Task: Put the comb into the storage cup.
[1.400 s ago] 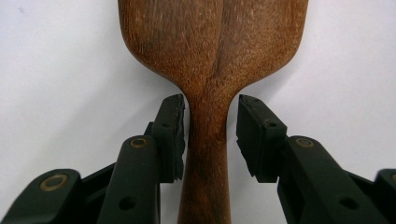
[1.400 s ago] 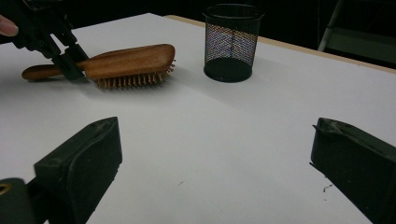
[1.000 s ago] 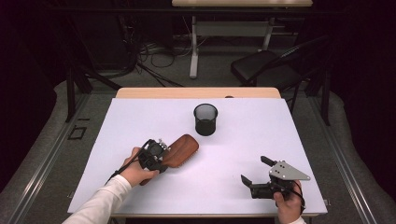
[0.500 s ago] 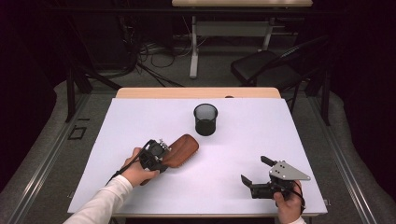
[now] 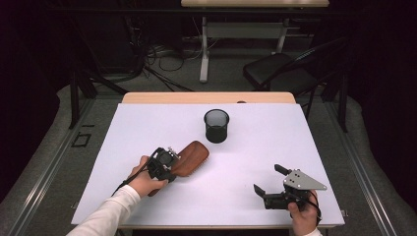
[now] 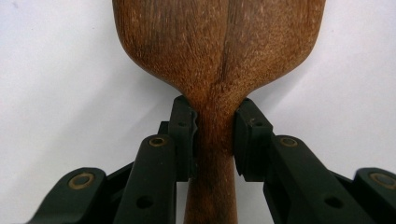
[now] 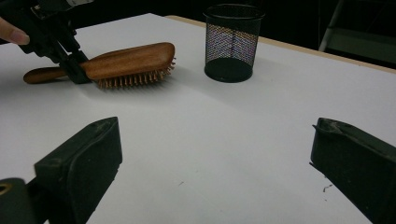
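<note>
Your left gripper [image 5: 178, 162] has just been closing on the neck of the wooden hairbrush [image 5: 191, 158], and its jaws now clamp the narrow stem where handle meets head; in the left gripper view the pads [image 6: 183, 135] press the wood [image 6: 219, 56] from both sides. The brush itself has not shifted from a second ago: it lies bristles down on the white counter [image 5: 305, 142], its head stretching straight ahead of your left gripper, its handle running back under your hand. The grip looks settled, so a lift should be the next thing. The black mesh cup [image 5: 216, 126] stands upright well beyond the brush head, a likely place for it. Your right gripper [image 5: 268, 181] rests off to the side, jaws wide apart and holding nothing.
</note>
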The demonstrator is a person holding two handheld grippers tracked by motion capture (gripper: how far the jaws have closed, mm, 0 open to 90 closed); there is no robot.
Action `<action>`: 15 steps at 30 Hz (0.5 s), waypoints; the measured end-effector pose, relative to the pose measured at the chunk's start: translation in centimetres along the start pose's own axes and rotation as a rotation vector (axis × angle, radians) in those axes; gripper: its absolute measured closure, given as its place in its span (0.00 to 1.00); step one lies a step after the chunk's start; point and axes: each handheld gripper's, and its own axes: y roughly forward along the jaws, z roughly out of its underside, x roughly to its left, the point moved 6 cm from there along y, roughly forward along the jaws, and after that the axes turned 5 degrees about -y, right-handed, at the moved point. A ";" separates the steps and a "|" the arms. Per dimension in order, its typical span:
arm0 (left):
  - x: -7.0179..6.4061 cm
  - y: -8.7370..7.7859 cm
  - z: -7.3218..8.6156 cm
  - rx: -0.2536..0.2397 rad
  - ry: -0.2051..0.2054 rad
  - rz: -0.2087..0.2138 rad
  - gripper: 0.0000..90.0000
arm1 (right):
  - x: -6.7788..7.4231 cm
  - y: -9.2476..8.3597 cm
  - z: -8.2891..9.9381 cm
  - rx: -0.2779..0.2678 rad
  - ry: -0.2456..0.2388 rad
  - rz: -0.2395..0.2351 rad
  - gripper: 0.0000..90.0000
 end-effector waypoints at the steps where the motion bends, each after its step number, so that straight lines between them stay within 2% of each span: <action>1: 0.0 0.0 0.0 0.001 0.000 0.000 0.80 | 0.0 0.0 0.0 0.001 0.000 0.000 0.02; 15: 0.0 0.0 0.0 -0.003 -0.008 0.015 0.80 | 0.0 0.0 0.0 0.000 -0.001 0.001 0.02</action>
